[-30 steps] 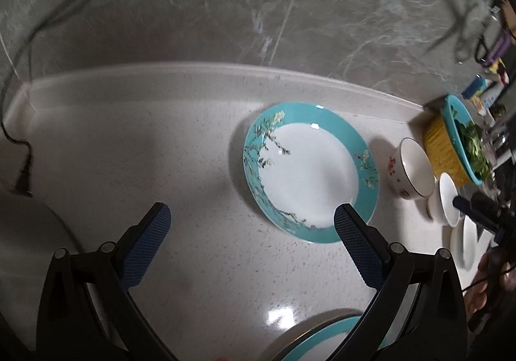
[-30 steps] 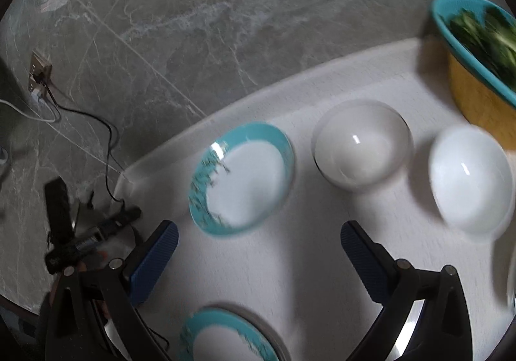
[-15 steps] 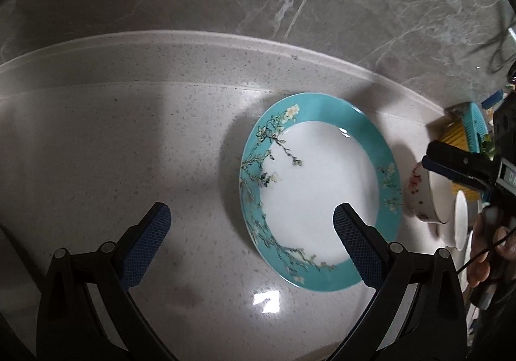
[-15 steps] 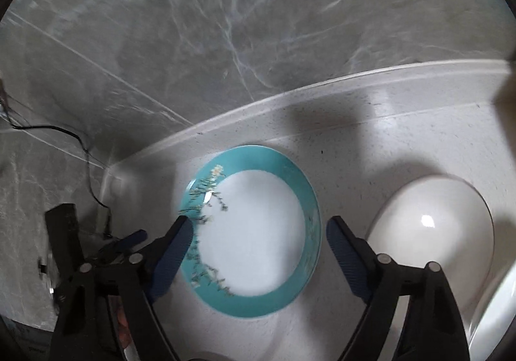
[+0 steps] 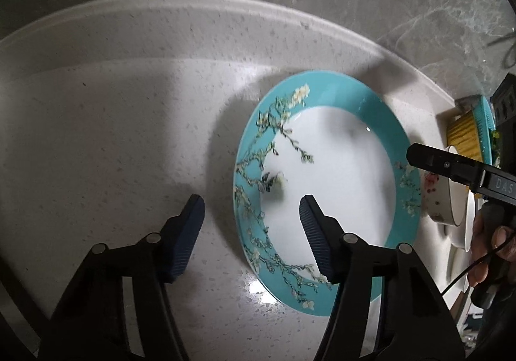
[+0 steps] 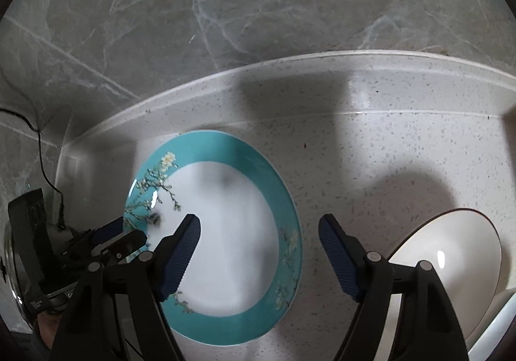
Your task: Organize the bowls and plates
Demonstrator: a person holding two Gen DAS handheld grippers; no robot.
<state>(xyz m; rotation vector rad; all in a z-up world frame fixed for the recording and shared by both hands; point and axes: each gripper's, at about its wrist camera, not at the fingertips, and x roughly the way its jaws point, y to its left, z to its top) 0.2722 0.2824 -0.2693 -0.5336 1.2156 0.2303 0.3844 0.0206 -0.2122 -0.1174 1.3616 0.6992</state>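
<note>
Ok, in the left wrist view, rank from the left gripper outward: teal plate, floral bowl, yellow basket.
1. Teal plate: left gripper straddles its left rim, jaws just closing, not yet gripping.
2. Floral bowl: past the plate's right rim.
3. Yellow basket: farther right, near the wall.

Teal-rimmed floral plate (image 5: 338,187) flat on counter; white bowl (image 6: 451,267) beside it.

Left wrist: I look steeply down, close over the teal plate (image 5: 338,180), lower right of frame.
Right wrist: I look steeply down, close; plate at lower left.
Shared: plate, counter (image 6: 371,161).
</note>
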